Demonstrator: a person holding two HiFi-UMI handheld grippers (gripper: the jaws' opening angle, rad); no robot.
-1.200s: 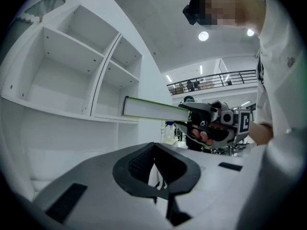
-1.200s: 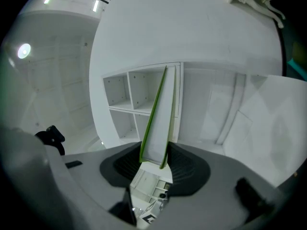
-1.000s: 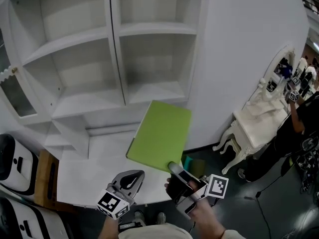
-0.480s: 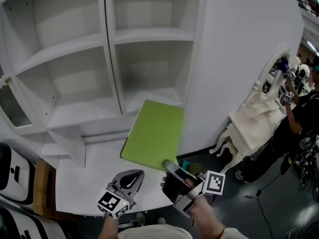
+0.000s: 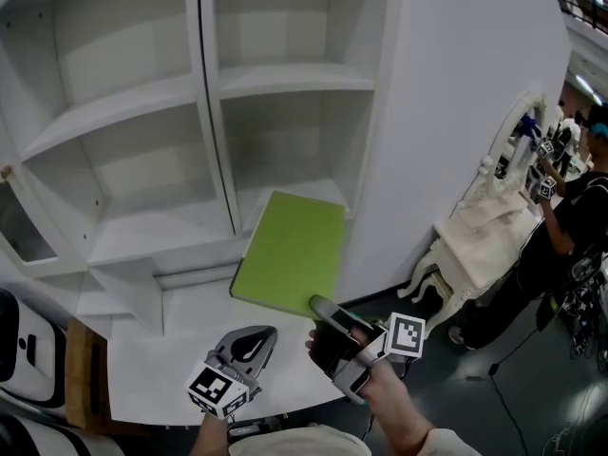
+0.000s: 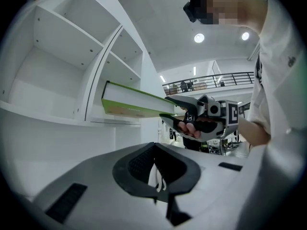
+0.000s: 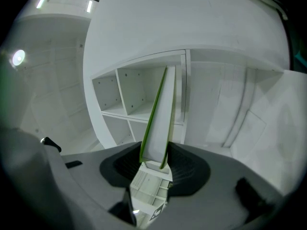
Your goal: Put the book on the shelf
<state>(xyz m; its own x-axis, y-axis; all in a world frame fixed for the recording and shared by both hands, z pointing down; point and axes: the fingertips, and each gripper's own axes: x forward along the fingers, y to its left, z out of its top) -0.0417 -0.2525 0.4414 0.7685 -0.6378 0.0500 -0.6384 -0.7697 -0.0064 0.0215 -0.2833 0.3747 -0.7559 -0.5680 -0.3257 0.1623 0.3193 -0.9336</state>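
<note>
book (image 5: 290,250) | thin, bright-green cover, white page edges | is being gripped at its near edge by the right hand-held gripper (image 5: 321,310), is being held out ahead of the jaws, just before the white shelf (image 5: 285,77) | left hand-held gripper (image 5: 249,342), jaws together and empty, is being held beside it over the table (image 5: 157,345)

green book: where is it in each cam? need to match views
Head view: green book at centre, cover facing the camera, near corner in the right gripper.
Left gripper view: book at upper middle, edge-on, right gripper at its right end.
Right gripper view: book at centre, edge-on, clamped between the jaws.
Shared landmark: the white shelf unit behind the book in all three.
</note>
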